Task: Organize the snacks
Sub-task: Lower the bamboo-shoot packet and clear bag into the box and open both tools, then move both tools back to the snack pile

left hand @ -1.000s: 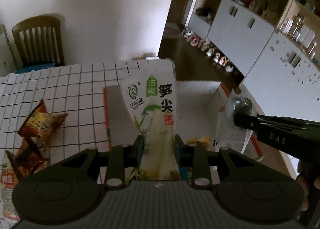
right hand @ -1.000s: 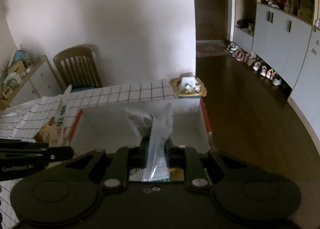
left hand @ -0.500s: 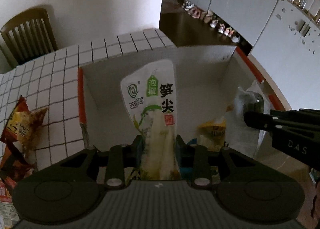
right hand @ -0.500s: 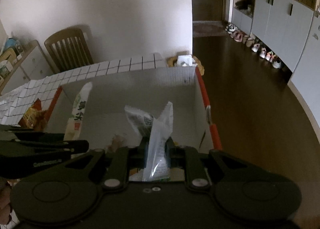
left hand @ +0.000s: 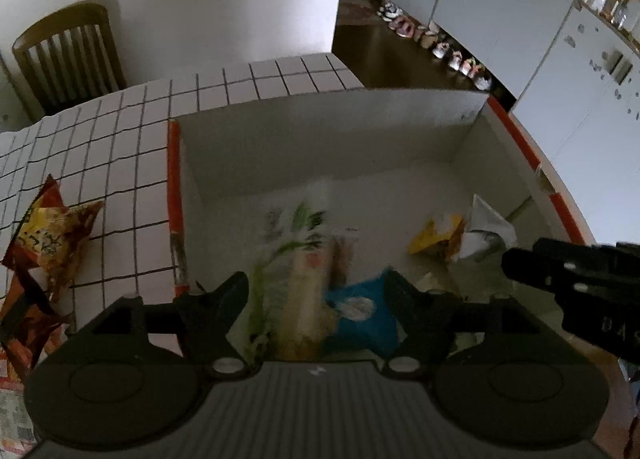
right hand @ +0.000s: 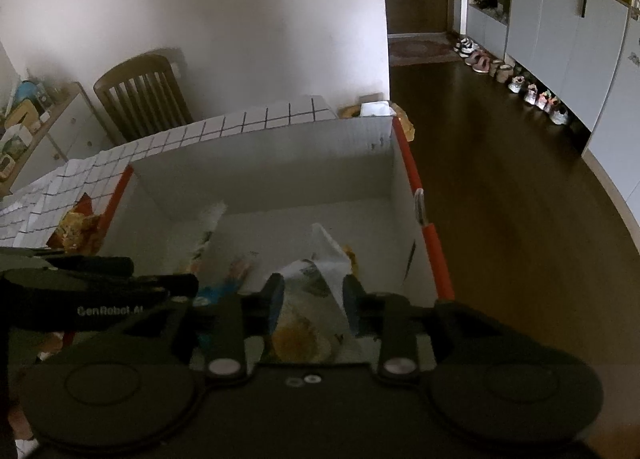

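White-green bamboo-shoot pouch (left hand: pixel 296 259), motion-blurred, green leaf print w/ red seal, sits betw. spread fingers of left gripper (left hand: pixel 316 291), untouched, over white box (left hand: pixel 320 131) w/ orange rim. Blue packet (left hand: pixel 360 307) just right of it. Right gripper (right hand: pixel 312 295): jaws part-open, clear-white pouch (right hand: pixel 320 259) betw. them; contact can't be told.

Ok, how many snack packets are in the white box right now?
4 in the white box: a blurred green-printed packet mid-floor, a blue packet beside it, a yellow packet and a clear bag near the right wall. Others may be hidden.
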Demonstrator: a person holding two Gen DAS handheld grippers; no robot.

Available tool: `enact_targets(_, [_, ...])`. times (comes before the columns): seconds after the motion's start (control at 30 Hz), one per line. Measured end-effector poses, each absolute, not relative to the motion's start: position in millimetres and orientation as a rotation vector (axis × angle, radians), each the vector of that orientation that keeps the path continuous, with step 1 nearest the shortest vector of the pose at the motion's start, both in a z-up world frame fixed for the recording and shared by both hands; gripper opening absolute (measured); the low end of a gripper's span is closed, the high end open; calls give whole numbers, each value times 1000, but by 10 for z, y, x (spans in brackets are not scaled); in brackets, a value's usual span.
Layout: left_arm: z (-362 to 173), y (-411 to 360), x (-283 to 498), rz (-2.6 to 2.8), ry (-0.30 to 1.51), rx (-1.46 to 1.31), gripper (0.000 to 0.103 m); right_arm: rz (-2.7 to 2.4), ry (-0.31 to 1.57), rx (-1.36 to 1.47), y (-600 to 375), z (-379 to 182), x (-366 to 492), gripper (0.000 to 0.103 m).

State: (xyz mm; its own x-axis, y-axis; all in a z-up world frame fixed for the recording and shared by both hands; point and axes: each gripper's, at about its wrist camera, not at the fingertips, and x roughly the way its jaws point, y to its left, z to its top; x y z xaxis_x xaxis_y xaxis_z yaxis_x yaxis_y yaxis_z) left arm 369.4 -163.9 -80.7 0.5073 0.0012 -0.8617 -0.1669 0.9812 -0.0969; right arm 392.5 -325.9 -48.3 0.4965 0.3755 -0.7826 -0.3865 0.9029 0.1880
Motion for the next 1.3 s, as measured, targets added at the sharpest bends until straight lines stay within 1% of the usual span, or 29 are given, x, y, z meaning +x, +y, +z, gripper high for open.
enact_targets(0.1, [-726,-1602,3617,101,1018,-193,75,470,932,-11,-3273,-419,3841,45])
enact_targets(0.2, [-644,-1570,3499,98,995,-193,75,485,921,-9,-3261,-351,3746,52])
enact_targets(0.37, [-495,-1538,3311,81,958,-195,75,503,893,-13,-3209,-217,3553,63])
enact_targets(0.47, [-406,-1521,3209,66,930,-193,75,511,873,-8,-3197,-115,3456,65])
enact_targets(0.57, [-307,-1493,3081,52,901,-187,75,520,850,1,-3183,-15,3374,74])
enact_targets(0.63, [-238,-1464,2988,49,878,-178,75,523,830,6,-3163,55,3302,77])
enact_targets(0.73, [-172,-1386,2858,40,851,-187,75,528,801,12,-3135,138,3197,86])
enact_targets(0.83, [-113,-1304,2712,29,832,-197,75,527,776,18,-3087,206,3093,92])
enact_targets(0.87, [-104,-1283,2675,25,829,-200,77,523,767,21,-3072,225,3056,93])
enact_targets(0.9, [-91,-1252,2627,20,823,-203,82,521,758,23,-3054,241,3022,93])
enact_targets(0.93, [-71,-1216,2571,18,815,-204,84,520,751,25,-3029,260,2983,94])
enact_targets(1.13, [45,-973,2277,7,767,-210,85,528,729,41,-2856,335,2734,97])
enact_targets(1.17, [67,-931,2235,5,760,-209,86,528,723,40,-2824,345,2697,98])
enact_targets(1.23, [93,-826,2132,5,746,-214,95,518,711,26,-2736,365,2602,99])
enact_targets(1.27, [98,-769,2082,6,738,-221,102,520,707,20,-2684,371,2554,99])
enact_targets(1.3, [106,-708,2028,6,729,-227,103,524,707,16,-2642,375,2516,99])
